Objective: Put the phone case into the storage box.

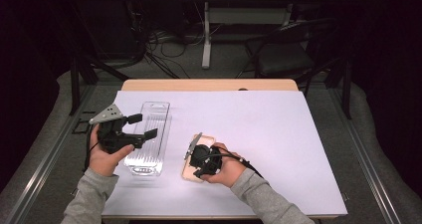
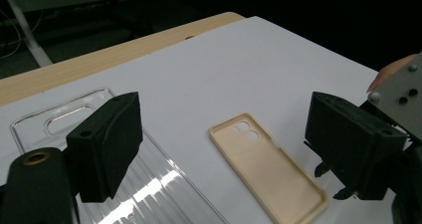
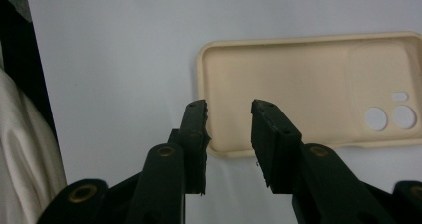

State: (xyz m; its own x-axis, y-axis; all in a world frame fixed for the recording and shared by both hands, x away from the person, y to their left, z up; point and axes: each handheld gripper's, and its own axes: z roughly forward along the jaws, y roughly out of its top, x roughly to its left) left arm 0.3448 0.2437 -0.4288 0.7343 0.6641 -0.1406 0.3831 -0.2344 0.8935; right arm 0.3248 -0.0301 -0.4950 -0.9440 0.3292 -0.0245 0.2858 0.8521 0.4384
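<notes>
Evidently the work in hand was a pickup of the beige moulded-plastic phone case [image 1: 190, 168], which lay open side up on the white sheet [image 1: 259, 129] covering the wooden table [image 1: 209, 84], at about 6 o'clock of the sheet's centre and close to the near edge. The right gripper [image 3: 229, 115] stood over one short end of the case, the end away from the camera holes, with one jaw outside the corner rim and the other over the inner floor; the jaws were partly closed with a gap between them, and no pad pressed on the rim, so nothing was held. The left gripper [image 1: 147, 126] hovered with jaws spread wide and empty above the clear ribbed plastic packaging tray [image 1: 149, 134], which lay at 9 o'clock of the case, near it but apart. Judgement: the case looked light, thin-walled and somewhat flexible, smooth enough to slide on the sheet; the raised side rim at the short end seemed the sensible hold, pinched across the wall rather than across the width. Open room was ample from 12 to 3 o'clock of the case; the near sheet edge at 6 o'clock and the tray at 9 o'clock were the limits to watch.
</notes>
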